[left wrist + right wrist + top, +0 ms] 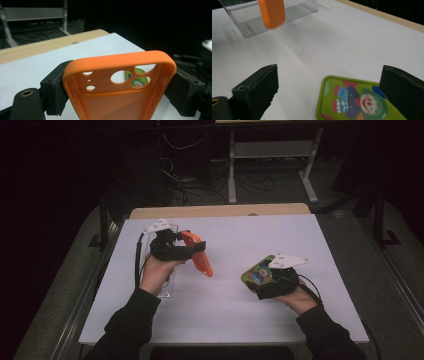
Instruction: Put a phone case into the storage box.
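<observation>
High view: left gripper (186,251) clamps an orange phone case (198,253) above the white table (240,320), left of centre; right gripper (261,281) over a green clown-print case (256,272), right of centre. Left gripper view: jaws pinch the orange case's sides. Right gripper view: jaws wide, green case lying between them untouched; clear tray (287,13) far left.

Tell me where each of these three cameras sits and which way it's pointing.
High view: above the person's side, looking forward and down on the white table; forearms, the left tongs and the right tongs show.
Left gripper view: rides the left tongs, looking along jaws clamped on the orange phone case.
Right gripper view: rides the right tongs, looking low across the table; open jaws flank the green clown case.
Shared: all three show both cases; the clear box shows in high and right views.
</observation>
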Motion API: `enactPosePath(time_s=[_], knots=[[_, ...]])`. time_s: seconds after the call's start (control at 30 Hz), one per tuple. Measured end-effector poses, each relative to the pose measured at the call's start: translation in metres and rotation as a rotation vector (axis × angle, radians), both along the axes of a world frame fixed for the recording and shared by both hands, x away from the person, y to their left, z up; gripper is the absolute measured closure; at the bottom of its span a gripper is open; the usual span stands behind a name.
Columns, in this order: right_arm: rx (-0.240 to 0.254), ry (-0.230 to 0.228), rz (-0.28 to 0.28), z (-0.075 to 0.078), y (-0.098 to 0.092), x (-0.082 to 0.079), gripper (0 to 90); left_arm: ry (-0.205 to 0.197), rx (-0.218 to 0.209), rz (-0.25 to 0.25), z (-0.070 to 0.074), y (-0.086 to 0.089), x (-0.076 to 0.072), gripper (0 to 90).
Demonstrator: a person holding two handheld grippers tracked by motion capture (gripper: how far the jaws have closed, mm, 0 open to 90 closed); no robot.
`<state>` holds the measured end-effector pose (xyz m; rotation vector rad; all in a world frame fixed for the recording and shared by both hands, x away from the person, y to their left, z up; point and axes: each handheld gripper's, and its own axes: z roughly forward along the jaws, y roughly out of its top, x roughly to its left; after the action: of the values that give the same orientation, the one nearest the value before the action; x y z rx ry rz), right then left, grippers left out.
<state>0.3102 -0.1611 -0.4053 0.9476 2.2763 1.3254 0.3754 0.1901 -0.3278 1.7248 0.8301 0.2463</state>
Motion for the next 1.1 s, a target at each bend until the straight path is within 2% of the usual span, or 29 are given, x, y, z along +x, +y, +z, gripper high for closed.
enactPosePath(time_s=[0.03,0.07,0.1,0.27,0.43,0.53,0.67,0.83,0.9,1.1], knots=[[-0.005,-0.009,0.001,-0.001,-0.003,0.000,0.0,-0.002,-0.003,0.010,0.003,0.003,0.002,16.3],[0.000,0.019,-0.015,-0.002,-0.004,-0.002,0.0,-0.006,-0.012,0.020,0.006,0.006,0.004,16.4],[-0.005,0.008,-0.017,-0.003,-0.008,-0.002,0.0,-0.010,-0.008,0.027,0.009,0.010,0.006,16.4],[-0.007,0.025,-0.013,-0.010,-0.017,-0.006,0.0,-0.036,0.003,0.055,0.022,0.020,0.013,16.3],[0.002,0.034,-0.023,-0.014,-0.026,-0.012,0.0,-0.054,0.015,0.095,0.029,0.032,0.021,16.3],[0.006,0.027,-0.027,-0.017,-0.030,-0.015,0.0,-0.062,0.007,0.126,0.033,0.040,0.026,16.3],[0.012,0.045,-0.030,-0.021,-0.031,-0.019,0.0,-0.076,0.021,0.176,0.039,0.050,0.032,16.3],[0.002,0.050,-0.035,-0.023,-0.030,-0.022,0.0,-0.101,0.057,0.256,0.044,0.061,0.044,16.3],[-0.001,0.049,-0.037,-0.023,-0.031,-0.022,0.0,-0.120,0.097,0.290,0.045,0.064,0.052,16.3],[-0.001,0.055,-0.044,-0.023,-0.031,-0.022,0.0,-0.125,0.135,0.374,0.044,0.063,0.072,16.3]])
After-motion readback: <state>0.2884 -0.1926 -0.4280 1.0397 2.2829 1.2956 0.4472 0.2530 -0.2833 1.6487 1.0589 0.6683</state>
